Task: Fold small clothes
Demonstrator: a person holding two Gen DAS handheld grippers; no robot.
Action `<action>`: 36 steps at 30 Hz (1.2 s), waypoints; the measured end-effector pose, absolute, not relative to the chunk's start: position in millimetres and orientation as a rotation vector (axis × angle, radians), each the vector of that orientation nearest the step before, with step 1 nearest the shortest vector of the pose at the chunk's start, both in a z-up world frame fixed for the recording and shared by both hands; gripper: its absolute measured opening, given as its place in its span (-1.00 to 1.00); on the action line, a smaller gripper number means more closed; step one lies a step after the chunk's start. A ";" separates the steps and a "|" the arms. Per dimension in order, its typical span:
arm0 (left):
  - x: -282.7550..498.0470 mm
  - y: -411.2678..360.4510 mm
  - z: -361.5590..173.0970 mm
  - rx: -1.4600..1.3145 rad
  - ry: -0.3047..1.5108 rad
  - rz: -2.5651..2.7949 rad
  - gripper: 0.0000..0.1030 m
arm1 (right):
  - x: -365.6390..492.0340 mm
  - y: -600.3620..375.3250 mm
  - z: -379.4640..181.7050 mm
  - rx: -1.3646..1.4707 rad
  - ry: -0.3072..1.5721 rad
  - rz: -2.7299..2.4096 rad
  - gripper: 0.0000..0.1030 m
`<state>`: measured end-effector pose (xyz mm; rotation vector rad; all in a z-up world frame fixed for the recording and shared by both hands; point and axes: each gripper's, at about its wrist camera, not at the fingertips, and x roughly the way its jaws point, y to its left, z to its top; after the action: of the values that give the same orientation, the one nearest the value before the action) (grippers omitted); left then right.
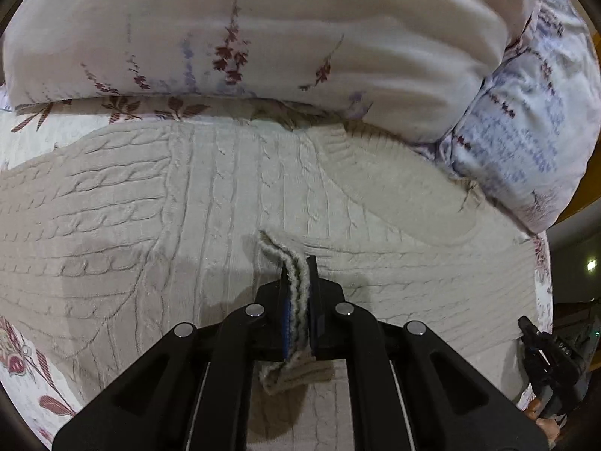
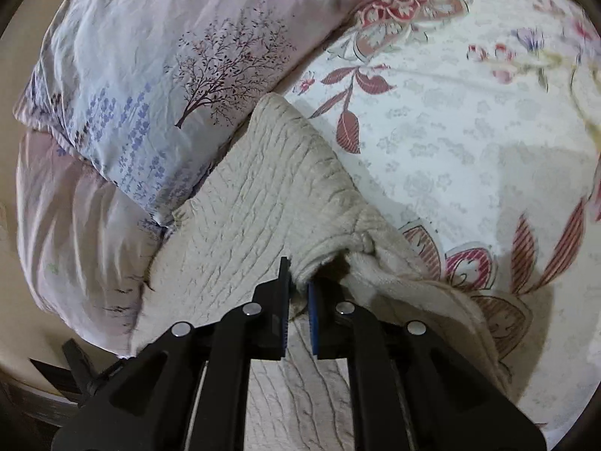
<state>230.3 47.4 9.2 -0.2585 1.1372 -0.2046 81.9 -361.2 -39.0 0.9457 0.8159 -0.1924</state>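
Observation:
A beige cable-knit sweater (image 1: 188,206) lies spread on a floral bedsheet (image 1: 22,353). My left gripper (image 1: 298,285) is shut on a doubled edge of the sweater, which runs between the jaws. A sleeve (image 1: 394,184) lies folded across the sweater's upper right. In the right wrist view my right gripper (image 2: 298,285) is shut on a bunched fold of the same sweater (image 2: 244,203), lifted a little off the sheet (image 2: 469,150). The right gripper also shows at the lower right edge of the left wrist view (image 1: 544,353).
A pale floral duvet (image 1: 263,26) is heaped along the far side of the sweater, with a blue-patterned pillow (image 1: 526,131) at the right. In the right wrist view the pillow (image 2: 169,75) lies against the sweater's left side. The bed's edge is at the right (image 1: 544,282).

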 end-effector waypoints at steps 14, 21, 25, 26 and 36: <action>141.7 270.6 31.3 -0.669 0.968 0.142 0.11 | 76.8 -323.7 -5.2 0.729 0.816 -0.139 0.27; 112.7 366.1 4.5 -1.010 0.907 0.358 -0.22 | 85.6 -287.6 0.7 0.673 0.849 -0.052 0.27; 114.0 388.4 -2.1 -1.122 0.865 0.376 -0.29 | 88.3 -271.6 2.0 0.650 0.867 -0.018 0.27; 116.1 390.3 -3.0 -1.141 0.859 0.378 -0.35 | 88.6 -268.9 2.3 0.646 0.870 -0.012 0.27; 119.0 398.0 -12.9 -1.271 0.793 0.346 -0.87 | 79.5 -268.2 -4.6 0.650 0.898 -0.011 0.31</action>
<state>119.0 398.0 -12.9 -1.2712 0.7935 0.3460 79.5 -268.2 -4.6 0.6498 0.8985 -0.0110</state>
